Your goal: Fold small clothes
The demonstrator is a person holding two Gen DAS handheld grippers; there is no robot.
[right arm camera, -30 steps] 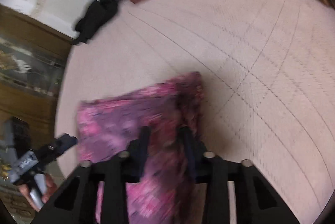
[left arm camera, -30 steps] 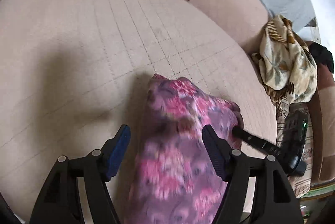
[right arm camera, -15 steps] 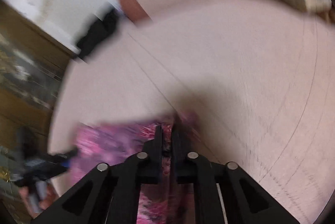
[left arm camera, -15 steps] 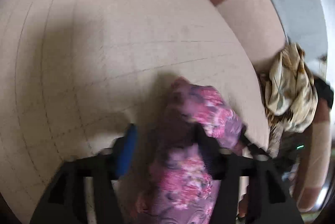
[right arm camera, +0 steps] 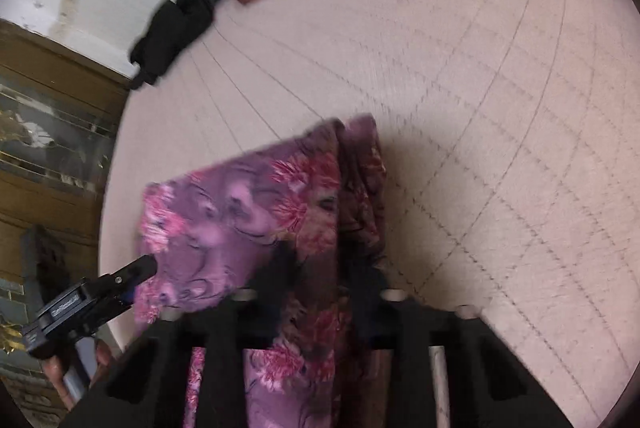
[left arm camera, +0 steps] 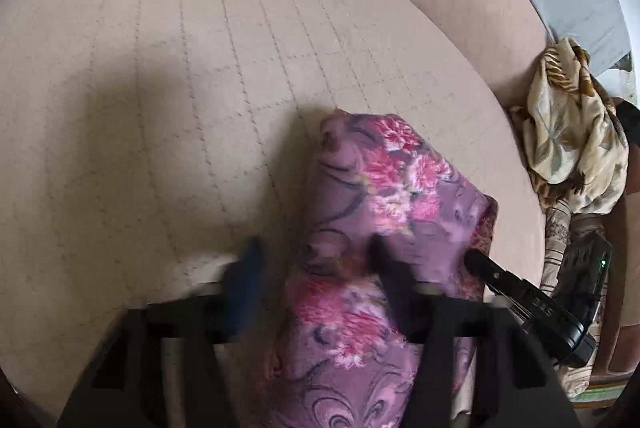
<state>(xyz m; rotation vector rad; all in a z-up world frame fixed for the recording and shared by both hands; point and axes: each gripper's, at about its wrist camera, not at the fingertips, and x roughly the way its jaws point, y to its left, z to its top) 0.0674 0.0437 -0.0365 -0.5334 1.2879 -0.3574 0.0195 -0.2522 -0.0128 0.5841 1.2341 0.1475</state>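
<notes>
1. Purple floral garment runs between the fingers of both grippers.
2. Left gripper: fingers spread wide, blurred; cloth passes between them, not pinched.
3. Right gripper: fingers parted around a bunched fold of the cloth; blur, so cannot tell whether they clamp it.
4. Garment look: mauve ground, pink flower clusters, dark swirl lines; folded into a thick multi-layer panel, darker layered edge on one side.
5. Location: far end rests on the beige quilted bed, near end raised toward the cameras.
6. Further out: crumpled cream leaf-print cloth at the bed's edge, black garment at the far corner.
</notes>
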